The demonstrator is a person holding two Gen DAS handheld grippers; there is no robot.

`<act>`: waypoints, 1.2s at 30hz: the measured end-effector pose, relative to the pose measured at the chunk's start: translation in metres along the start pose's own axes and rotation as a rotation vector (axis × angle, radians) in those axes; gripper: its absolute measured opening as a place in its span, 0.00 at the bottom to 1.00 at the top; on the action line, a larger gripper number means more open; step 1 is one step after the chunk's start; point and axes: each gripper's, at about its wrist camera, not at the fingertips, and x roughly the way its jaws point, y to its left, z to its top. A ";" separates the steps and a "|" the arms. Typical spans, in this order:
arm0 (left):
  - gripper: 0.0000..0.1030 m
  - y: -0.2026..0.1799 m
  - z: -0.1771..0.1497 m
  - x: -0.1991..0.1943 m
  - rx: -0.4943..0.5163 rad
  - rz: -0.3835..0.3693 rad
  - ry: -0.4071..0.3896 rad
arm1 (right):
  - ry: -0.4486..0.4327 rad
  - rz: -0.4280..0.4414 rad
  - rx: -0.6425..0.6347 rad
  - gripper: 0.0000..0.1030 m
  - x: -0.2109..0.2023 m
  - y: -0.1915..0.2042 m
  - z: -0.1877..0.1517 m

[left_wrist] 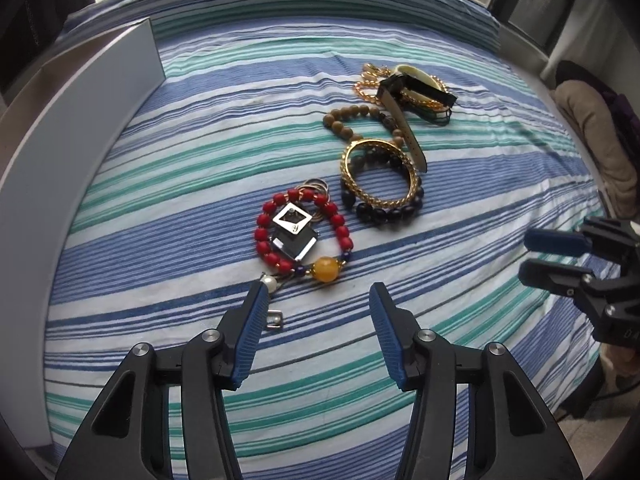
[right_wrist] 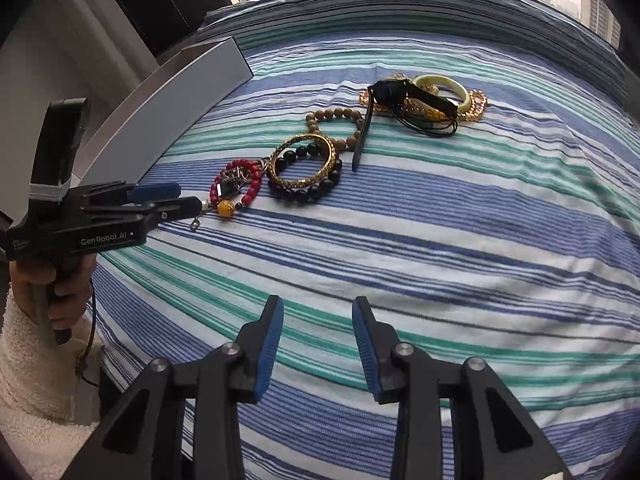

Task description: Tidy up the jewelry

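Note:
Jewelry lies in a loose row on the striped bedsheet [left_wrist: 200, 128]. A red bead bracelet [left_wrist: 264, 236] with an amber bead [left_wrist: 327, 269] and a square pendant [left_wrist: 294, 232] lies just ahead of my open, empty left gripper [left_wrist: 318, 294]. Beyond are a gold bangle [left_wrist: 378, 174] over dark beads [left_wrist: 384, 212], a wooden bead bracelet [left_wrist: 348, 114], and a watch [left_wrist: 404, 92] on a pile of chains. My right gripper [right_wrist: 318, 308] is open and empty, well short of the row; it also shows at the right of the left wrist view [left_wrist: 554, 256].
A long grey-white box [left_wrist: 60, 140] stands along the left edge of the bed, seen also in the right wrist view [right_wrist: 168, 120]. A small buckle [left_wrist: 275, 320] and a pearl [left_wrist: 270, 283] lie by my left finger. Brown fabric [left_wrist: 600, 140] lies off the bed's right.

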 end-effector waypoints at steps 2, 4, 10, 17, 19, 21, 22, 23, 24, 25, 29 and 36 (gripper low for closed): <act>0.52 0.002 -0.009 0.000 -0.014 0.003 0.010 | -0.015 0.037 -0.074 0.35 0.011 0.016 0.022; 0.52 0.007 -0.018 -0.001 -0.040 0.007 0.016 | -0.013 0.056 -0.151 0.35 0.029 0.033 0.044; 0.52 0.029 -0.042 -0.011 -0.111 0.016 0.021 | 0.087 0.051 -0.248 0.35 0.103 0.051 0.094; 0.54 0.032 -0.061 -0.018 -0.116 0.038 0.019 | 0.248 0.126 -0.264 0.13 0.106 0.045 0.069; 0.54 0.028 -0.066 -0.018 -0.102 0.053 0.020 | 0.298 0.162 -0.269 0.13 0.095 0.047 0.043; 0.55 0.025 -0.070 -0.018 -0.097 0.057 0.022 | 0.296 0.198 -0.261 0.13 0.079 0.049 0.018; 0.56 0.022 -0.073 -0.018 -0.097 0.055 0.025 | 0.279 0.196 -0.259 0.13 0.072 0.049 0.009; 0.56 0.020 -0.075 -0.018 -0.098 0.052 0.027 | 0.260 0.187 -0.254 0.13 0.064 0.048 0.001; 0.56 0.018 -0.077 -0.018 -0.098 0.050 0.030 | 0.235 0.183 -0.241 0.13 0.057 0.046 -0.005; 0.56 0.016 -0.079 -0.018 -0.098 0.049 0.032 | 0.210 0.191 -0.218 0.13 0.049 0.043 -0.008; 0.57 0.006 -0.082 -0.015 -0.092 0.043 0.044 | 0.123 0.217 -0.132 0.13 0.027 0.026 -0.011; 0.60 -0.015 -0.085 -0.010 -0.049 0.061 0.047 | 0.138 0.255 -0.049 0.16 0.026 0.007 -0.025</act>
